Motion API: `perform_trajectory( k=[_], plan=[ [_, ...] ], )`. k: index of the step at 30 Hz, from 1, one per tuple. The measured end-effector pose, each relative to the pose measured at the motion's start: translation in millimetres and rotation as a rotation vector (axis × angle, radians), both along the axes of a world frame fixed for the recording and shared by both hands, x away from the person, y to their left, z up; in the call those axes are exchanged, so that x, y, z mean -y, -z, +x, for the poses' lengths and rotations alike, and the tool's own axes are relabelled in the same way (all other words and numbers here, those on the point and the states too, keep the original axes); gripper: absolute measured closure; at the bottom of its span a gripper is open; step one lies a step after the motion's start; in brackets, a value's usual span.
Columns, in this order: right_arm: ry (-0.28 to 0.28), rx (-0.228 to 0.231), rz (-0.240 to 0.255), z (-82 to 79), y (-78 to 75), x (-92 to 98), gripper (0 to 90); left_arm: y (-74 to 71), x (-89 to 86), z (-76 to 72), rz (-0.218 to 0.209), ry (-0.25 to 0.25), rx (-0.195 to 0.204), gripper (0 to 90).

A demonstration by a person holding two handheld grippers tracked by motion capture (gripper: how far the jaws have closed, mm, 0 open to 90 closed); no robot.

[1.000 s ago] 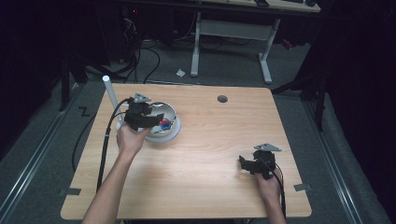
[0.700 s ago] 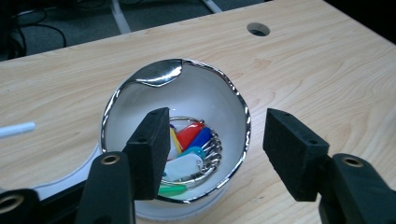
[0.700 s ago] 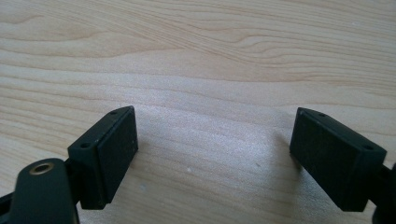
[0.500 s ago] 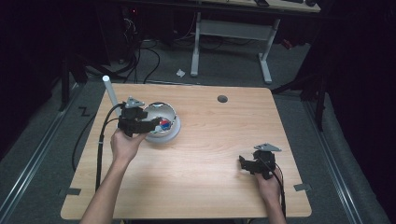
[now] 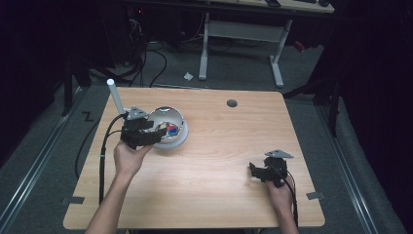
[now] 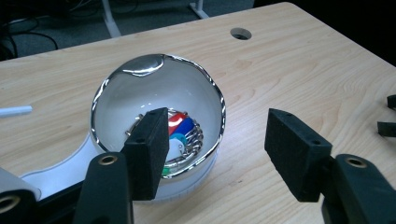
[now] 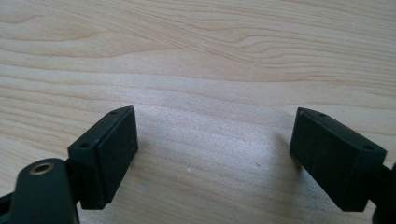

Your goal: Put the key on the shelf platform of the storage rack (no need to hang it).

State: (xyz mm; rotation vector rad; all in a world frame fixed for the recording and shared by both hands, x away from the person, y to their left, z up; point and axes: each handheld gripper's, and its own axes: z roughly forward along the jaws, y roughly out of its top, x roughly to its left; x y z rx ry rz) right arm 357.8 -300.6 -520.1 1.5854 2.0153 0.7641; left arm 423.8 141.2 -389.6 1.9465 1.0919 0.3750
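Observation:
A shiny metal bowl (image 5: 165,116) with a white inside stands on a white base at the table's left. Small coloured pieces (image 5: 171,129), red, blue, teal and white, lie in its bottom on what looks like a wire ring. My left gripper (image 5: 155,132) is open at the bowl's near-left rim. In the left gripper view the bowl (image 6: 159,88) and the coloured pieces (image 6: 183,127) sit just beyond my left gripper (image 6: 222,156), whose left pad (image 6: 149,149) overlaps the rim. My right gripper (image 5: 258,171) rests open at the front right. In its own view the right gripper (image 7: 215,158) has bare wood between its pads.
A white cylinder (image 5: 115,95) stands upright at the table's (image 5: 219,146) back left, behind the left hand. A round cable hole (image 5: 232,103) lies near the far edge. Cables trail from both grippers. Desk legs and cables stand on the floor beyond.
My left gripper has drawn back from over the bowl, to the left and toward the person. The right gripper has not moved.

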Motion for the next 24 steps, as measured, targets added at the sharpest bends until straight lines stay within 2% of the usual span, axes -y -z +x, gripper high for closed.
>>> perform_trajectory(
  k=[9,24],
  plan=[
    [0.0,0.0,0.0,0.0,0.0,0.0,15.3,2.0,-1.4,-9.1,-0.024,0.007,-0.004,40.4],
    [0.0,0.001,-0.001,0.0,0.0,0.0,15.3,12.8,-5.8,-20.1,-0.037,-0.003,-0.015,40.3]
  ],
)
